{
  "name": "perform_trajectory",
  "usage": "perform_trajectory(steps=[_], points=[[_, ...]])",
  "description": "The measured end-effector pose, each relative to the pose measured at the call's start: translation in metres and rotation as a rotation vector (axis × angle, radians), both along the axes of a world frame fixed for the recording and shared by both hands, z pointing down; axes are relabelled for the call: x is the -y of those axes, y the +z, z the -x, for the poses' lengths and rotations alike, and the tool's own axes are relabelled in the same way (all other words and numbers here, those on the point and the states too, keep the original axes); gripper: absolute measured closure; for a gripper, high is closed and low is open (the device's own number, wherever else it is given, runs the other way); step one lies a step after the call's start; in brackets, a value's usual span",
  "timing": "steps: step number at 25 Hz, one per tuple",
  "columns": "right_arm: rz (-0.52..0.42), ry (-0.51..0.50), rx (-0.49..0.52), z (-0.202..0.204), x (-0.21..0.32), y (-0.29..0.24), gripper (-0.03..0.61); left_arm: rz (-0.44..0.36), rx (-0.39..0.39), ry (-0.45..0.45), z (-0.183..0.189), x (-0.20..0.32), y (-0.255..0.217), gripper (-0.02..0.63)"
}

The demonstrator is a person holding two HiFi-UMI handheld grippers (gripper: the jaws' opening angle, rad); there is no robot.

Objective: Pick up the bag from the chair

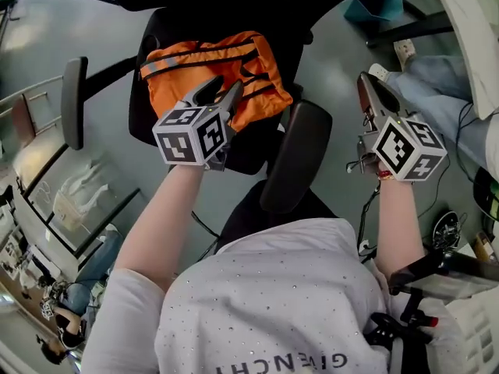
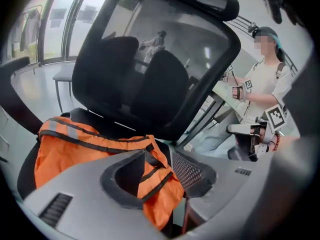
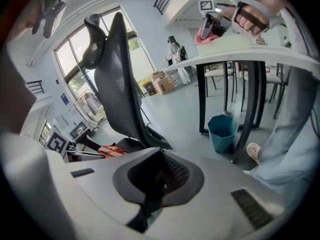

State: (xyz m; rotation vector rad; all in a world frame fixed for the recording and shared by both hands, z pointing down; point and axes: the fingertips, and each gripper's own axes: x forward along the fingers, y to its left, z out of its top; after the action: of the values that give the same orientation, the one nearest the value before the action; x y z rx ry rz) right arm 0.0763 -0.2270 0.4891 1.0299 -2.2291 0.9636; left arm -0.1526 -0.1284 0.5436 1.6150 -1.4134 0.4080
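Head view: a crumpled orange fabric bag with black straps [image 1: 199,65] lies on the seat of a black mesh office chair [image 1: 144,115] at upper middle; the left gripper [image 1: 214,92] hangs over the bag's lower edge, jaws apart; the right gripper [image 1: 373,100] is at right, well apart from the bag. Left gripper view: the bag [image 2: 65,154] lies lower left below the chair's backrest [image 2: 150,69]; its near corner shows through the gap between the parted jaws of the left gripper [image 2: 157,156]. Right gripper view: the right gripper [image 3: 160,154] has its jaw tips together, nothing between them; the bag [image 3: 111,151] shows small at left on the chair [image 3: 120,84].
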Motion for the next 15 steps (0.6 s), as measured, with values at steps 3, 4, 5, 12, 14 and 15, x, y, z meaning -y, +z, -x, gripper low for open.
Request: perform_trajectory(steps=[3,4,5,12,14,15], points=[[0.019,0.055,0.004,-0.022,-0.001,0.008,0.574,0.097,0.004,0.035,-0.007,0.004,0.024,0.405],[0.027,0.073,0.004,-0.028,-0.003,0.01,0.574,0.129,0.0,0.042,-0.009,0.005,0.031,0.386],[0.035,0.088,0.004,-0.034,-0.006,0.013,0.574,0.158,-0.004,0.048,-0.009,0.005,0.038,0.358],[0.08,0.132,-0.011,-0.067,-0.018,0.028,0.574,0.264,-0.003,0.066,-0.017,0.025,0.069,0.296],[0.087,0.145,-0.005,-0.073,-0.022,0.029,0.574,0.279,0.002,0.075,-0.021,0.028,0.075,0.296],[0.089,0.15,-0.001,-0.075,-0.024,0.029,0.574,0.28,0.013,0.077,-0.023,0.031,0.077,0.296]])
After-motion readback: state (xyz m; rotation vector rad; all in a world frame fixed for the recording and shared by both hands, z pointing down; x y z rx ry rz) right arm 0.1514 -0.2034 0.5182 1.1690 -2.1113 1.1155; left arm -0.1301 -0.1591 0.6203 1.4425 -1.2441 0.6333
